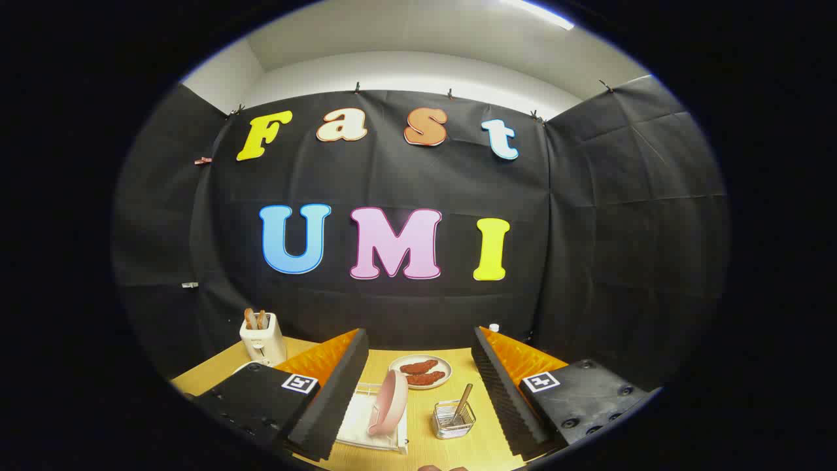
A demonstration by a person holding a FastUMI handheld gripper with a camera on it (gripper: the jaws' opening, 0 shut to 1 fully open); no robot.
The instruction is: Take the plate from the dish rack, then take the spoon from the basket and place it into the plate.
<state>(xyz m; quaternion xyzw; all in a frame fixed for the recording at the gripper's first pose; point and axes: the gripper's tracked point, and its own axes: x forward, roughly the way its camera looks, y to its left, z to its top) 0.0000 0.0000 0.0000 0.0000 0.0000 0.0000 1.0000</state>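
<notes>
Gripper view: the gripper is held above the near end of a wooden table, fingers spread wide, nothing pinched and nothing touched. 2 black ribbed pads with orange backing are seen, each finger base carrying a square marker. Between the fingers, just ahead, a pink plate is stood on edge in a white dish rack, tilted slightly, its rim leaning toward the left finger. Beside the rack, on the side of the right finger, a small wire basket is set on the table, apart from the rack. A spoon is stood in the basket, handle slanting up and away from the rack; the bowl end is hidden inside the wire. Beyond both, farther along the table and still between the fingers, a white dish with 2 reddish-brown food pieces is placed flat. Beyond the left finger, a white toaster with 2 brown slices sticking up is set near the booth wall. A small white cap is seen just past the right finger's tip; what it belongs to cannot be told.
</notes>
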